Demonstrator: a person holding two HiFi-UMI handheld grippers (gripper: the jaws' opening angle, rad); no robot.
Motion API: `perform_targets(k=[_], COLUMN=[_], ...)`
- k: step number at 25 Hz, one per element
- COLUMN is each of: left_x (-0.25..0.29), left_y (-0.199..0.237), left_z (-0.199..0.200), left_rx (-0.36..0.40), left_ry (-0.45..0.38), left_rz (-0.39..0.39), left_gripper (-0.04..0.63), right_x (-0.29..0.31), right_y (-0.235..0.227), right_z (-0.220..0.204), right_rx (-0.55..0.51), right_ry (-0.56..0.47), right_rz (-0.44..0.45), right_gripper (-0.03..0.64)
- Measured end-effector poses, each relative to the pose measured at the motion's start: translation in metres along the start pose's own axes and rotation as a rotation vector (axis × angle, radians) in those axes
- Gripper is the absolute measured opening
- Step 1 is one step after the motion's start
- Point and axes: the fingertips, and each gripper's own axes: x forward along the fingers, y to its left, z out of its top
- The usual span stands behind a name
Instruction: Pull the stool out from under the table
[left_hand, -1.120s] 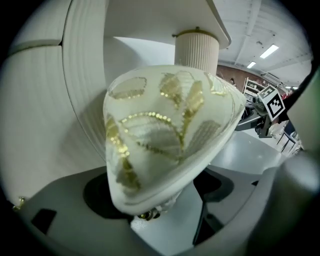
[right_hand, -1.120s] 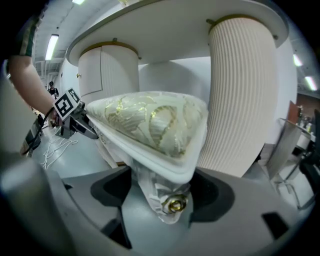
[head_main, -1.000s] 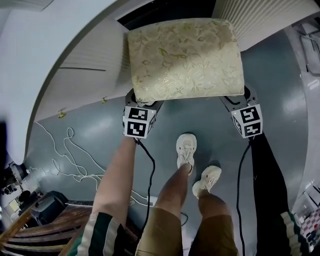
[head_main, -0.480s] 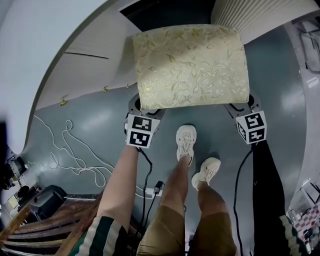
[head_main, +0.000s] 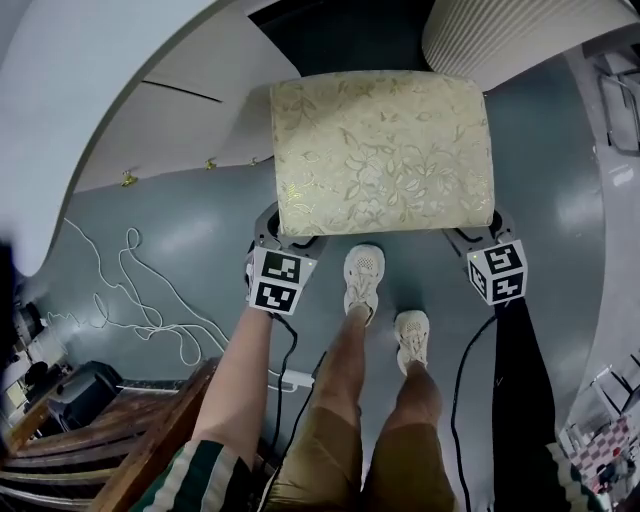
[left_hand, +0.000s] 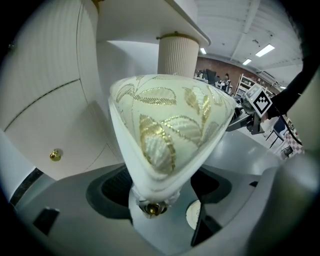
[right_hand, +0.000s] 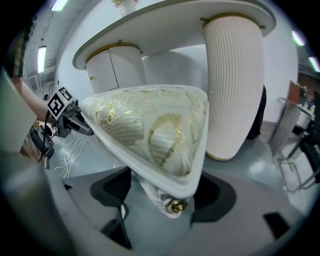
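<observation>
Stool (head_main: 383, 150): white frame with a cream cushion worked in gold leaves. It stands on the grey floor (head_main: 190, 235), and its two near corners are lodged between the fingers of the two grippers.
Stool, position: the seat shows in the open, beyond the fingertips. Its far edge lies beside the ribbed pedestal (head_main: 500, 35) of the table (head_main: 100, 90).
Left gripper (head_main: 283, 232): fingers (left_hand: 60, 197) set wide and pinching the near left corner of the stool (left_hand: 165, 125). The jaws have just been closing a little onto it.
Corner fitting, left (left_hand: 151, 208): a small brass piece under the seat corner, sitting between the two fingers.
Right gripper (head_main: 480, 232): fingers (right_hand: 240, 200) set wide and pinching the near right corner of the stool (right_hand: 150, 130).
Corner fitting, right (right_hand: 176, 205): brass, low between the fingers.
Marker cubes: one on each gripper, left (head_main: 276, 281) and right (head_main: 497, 271), behind the fingers on the person's side.
Shoes (head_main: 362, 278): pale pair on the floor between the two grippers, the front one just short of the seat's near edge.
Cable (head_main: 130, 290): white and loose on the floor, well outside the left fingers.
Cabinet knob (left_hand: 55, 155): brass, on a white door, out past the left gripper's left finger.
</observation>
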Motion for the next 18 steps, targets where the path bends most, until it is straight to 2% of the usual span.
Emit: perform_targets(k=[4,7,13,18], left_x=[-0.009,-0.009,-0.008,-0.009], left_y=[0.005,0.009,0.002,-0.006], left_z=[0.002,0.008,0.002,0.002], left_rx=[0.023,0.046,0.026,-0.029], left_ry=[0.045,0.044,0.033,0.020], left_rz=[-0.014,-0.019,0.031,0.044], left_gripper=[0.373,0.373,0.373,0.373], right_x=[-0.003,-0.003,0.002,0.001], right_y=[0.011,0.012,0.004,-0.002], right_z=[-0.003,-0.001,-0.002,0.002], right_rx=[0.050,0.067,0.029,0.001], right_ry=[0.013,0.005,-0.022,-0.010], right_rz=[0.009,0.002,0.029,0.063], right_gripper=[0.377,0.377,0.377,0.376])
